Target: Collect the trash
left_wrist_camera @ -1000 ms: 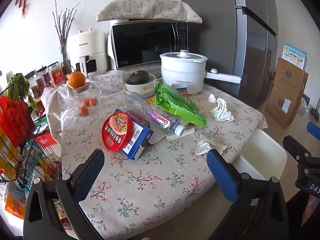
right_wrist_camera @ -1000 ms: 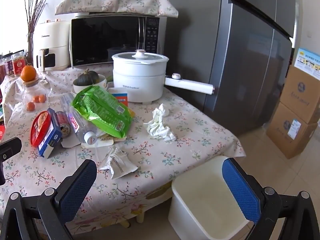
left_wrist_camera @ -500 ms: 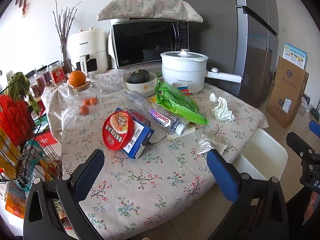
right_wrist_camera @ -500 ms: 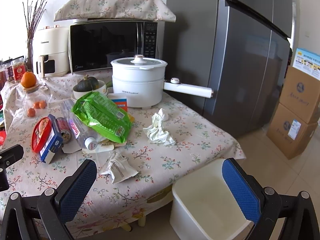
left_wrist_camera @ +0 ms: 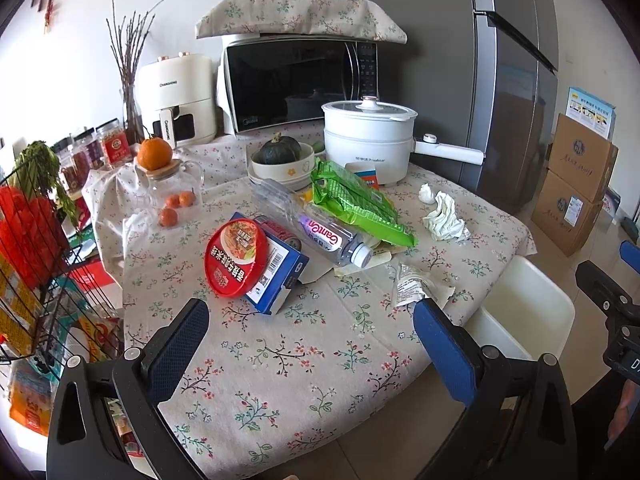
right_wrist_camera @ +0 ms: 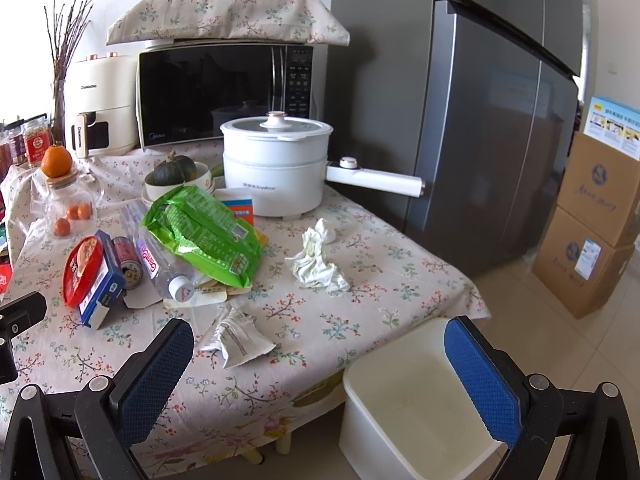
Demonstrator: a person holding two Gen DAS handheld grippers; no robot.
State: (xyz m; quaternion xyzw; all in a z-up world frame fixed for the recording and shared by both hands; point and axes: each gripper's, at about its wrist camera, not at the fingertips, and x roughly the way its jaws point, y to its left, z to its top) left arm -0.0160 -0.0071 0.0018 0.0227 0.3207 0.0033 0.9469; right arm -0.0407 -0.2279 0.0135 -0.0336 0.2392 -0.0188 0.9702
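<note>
We see both claws spread wide and holding nothing: the left gripper (left_wrist_camera: 312,344) at the bottom of its frame, the right gripper (right_wrist_camera: 320,364) likewise. Trash lies mid-frame on the floral table (right_wrist_camera: 360,320): a crumpled wrapper (right_wrist_camera: 240,340), white tissue (right_wrist_camera: 316,264), green bag (right_wrist_camera: 204,232), plastic bottle (left_wrist_camera: 320,232). The white bin (right_wrist_camera: 408,412) sits lower right, beside the table.

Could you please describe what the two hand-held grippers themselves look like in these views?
Both the left hand-held gripper and the right hand-held gripper have black angular frames with silver screw heads and two fingers faced with blue, fine-textured pads.
</note>
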